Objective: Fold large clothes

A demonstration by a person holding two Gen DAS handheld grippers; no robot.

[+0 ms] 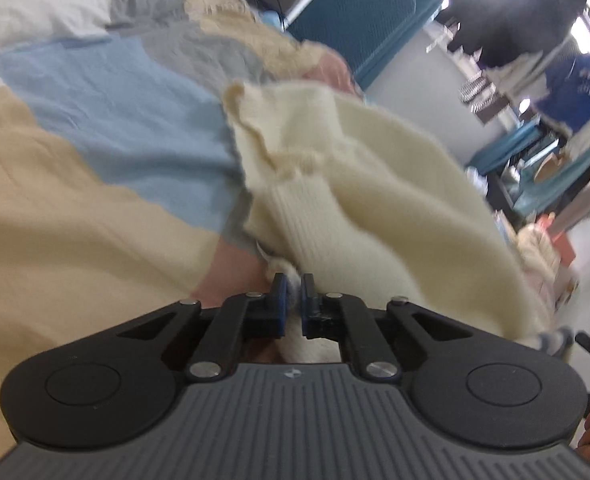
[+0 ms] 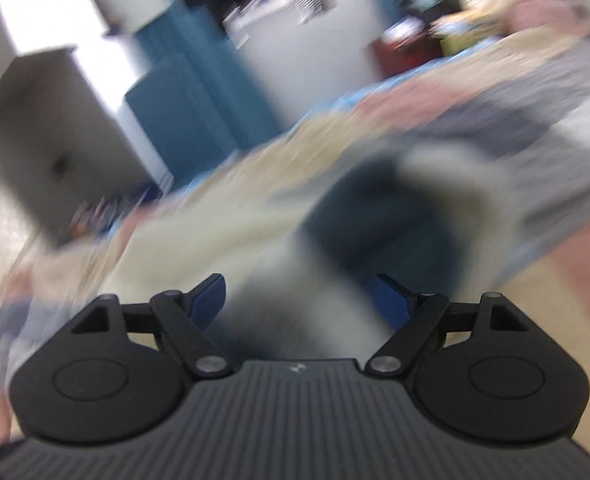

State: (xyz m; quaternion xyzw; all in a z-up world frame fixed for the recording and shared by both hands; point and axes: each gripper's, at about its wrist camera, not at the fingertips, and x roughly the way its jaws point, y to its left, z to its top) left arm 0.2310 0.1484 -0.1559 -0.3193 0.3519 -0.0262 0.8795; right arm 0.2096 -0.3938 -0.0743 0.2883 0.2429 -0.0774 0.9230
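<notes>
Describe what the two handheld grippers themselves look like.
Both look alike. The left gripper and right gripper have a grey ribbed body with a small logo, two round black side discs, black linkage arms with silver pivot pins, and blue-padded fingers. No cables or sleeves show.

Sweater (image 1: 359, 184) draped over patchwork cover (image 1: 107, 120), right of its middle; lay ahead of left hand-held gripper (image 1: 293, 300), edge pinched between fingers. Partition panel (image 1: 351, 20) stood behind cover.

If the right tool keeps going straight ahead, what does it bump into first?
Probably the blurry cream garment with a dark patch, lying just ahead of the open right tool. Motion blur hides the depth.
</notes>
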